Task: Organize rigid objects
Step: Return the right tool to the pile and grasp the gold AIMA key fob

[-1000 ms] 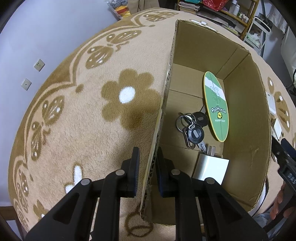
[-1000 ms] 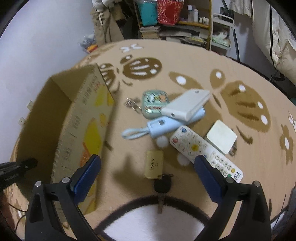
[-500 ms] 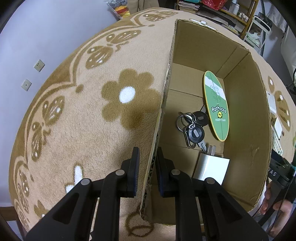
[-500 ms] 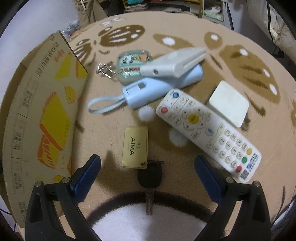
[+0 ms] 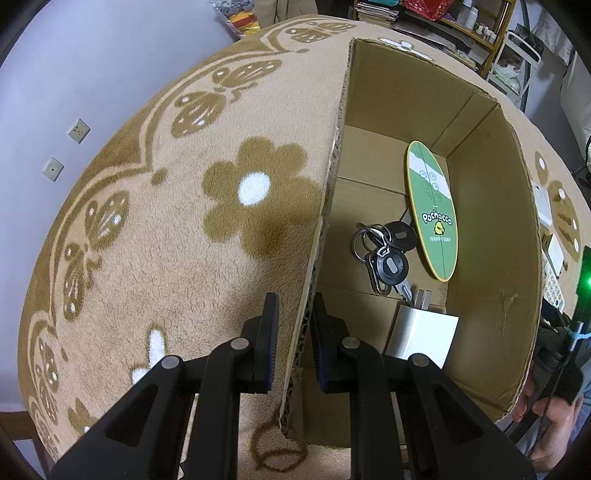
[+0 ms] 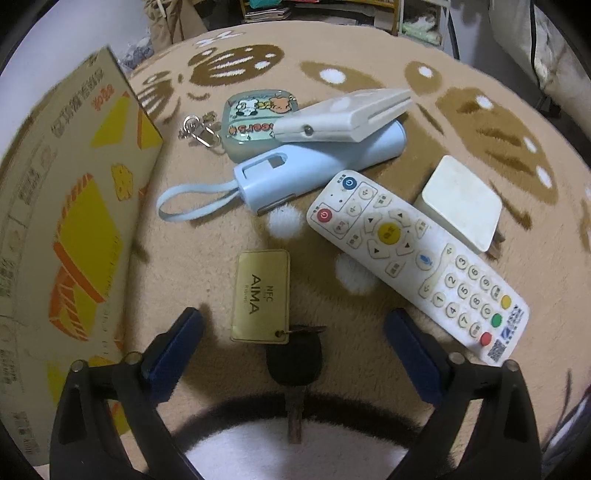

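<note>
now your right gripper (image 6: 291, 347) has dropped closer to the black key (image 6: 294, 360) and its gold tag (image 6: 261, 295), jaws wide on each side. your left gripper (image 5: 291, 339) still pinches the box (image 5: 491, 236) wall. the key looks next.

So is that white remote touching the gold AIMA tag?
Apart. The right wrist view shows bare carpet between the white remote and the gold AIMA tag.

Around you, a tan plush rug (image 5: 155, 229) with brown flowers and butterflies covers the floor, a pale wall (image 5: 74, 74) carrying two sockets (image 5: 78, 130) rises beyond its edge, and cluttered wooden shelves (image 5: 461, 22) stand behind.
</note>
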### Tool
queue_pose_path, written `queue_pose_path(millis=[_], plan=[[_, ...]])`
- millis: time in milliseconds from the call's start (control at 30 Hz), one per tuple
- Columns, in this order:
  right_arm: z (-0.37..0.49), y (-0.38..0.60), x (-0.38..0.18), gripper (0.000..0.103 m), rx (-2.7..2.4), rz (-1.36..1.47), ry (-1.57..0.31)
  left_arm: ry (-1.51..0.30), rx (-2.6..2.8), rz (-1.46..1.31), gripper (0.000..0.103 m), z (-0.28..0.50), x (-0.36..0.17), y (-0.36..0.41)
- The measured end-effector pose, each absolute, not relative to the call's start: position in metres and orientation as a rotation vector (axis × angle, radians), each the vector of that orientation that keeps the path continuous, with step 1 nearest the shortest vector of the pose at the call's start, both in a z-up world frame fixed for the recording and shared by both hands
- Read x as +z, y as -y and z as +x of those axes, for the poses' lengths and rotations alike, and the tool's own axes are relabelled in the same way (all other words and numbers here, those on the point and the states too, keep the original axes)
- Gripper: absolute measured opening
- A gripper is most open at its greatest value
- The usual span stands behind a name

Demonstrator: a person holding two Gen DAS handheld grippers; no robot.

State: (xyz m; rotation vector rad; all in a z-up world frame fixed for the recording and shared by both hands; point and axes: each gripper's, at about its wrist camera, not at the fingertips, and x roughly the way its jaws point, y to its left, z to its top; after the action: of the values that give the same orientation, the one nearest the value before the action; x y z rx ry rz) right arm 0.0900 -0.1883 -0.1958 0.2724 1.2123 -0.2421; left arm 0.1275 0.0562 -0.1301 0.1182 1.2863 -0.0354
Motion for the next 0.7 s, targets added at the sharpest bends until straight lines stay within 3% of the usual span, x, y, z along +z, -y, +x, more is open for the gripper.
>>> queue_pose_path(millis=[233,400,533,600,700], plan=[[0.090,0.187,-0.195,0.096,-0.280,0.248,-1.210,-1.286,-0.035,0.121,0.017,0.127,-0.130,-0.056],[0.087,0.188,-0.188,0.074,-0.303,0.238,-1.196,-1.285,-0.034,0.125,0.017,0.127,-0.130,-0.056],[0.092,0.186,-0.186,0.066,-0.300,0.229,-1.197,-1.285,-0.033,0.129,0.017,0.127,-0.130,-0.055],[0.093,0.183,-0.184,0.051,-0.292,0.215,-1.195,-1.285,-0.032,0.131,0.017,0.127,-0.130,-0.055],[0.093,0.175,-0.180,0.039,-0.277,0.189,-1.195,-1.285,-0.031,0.136,0.017,0.127,-0.130,-0.054]])
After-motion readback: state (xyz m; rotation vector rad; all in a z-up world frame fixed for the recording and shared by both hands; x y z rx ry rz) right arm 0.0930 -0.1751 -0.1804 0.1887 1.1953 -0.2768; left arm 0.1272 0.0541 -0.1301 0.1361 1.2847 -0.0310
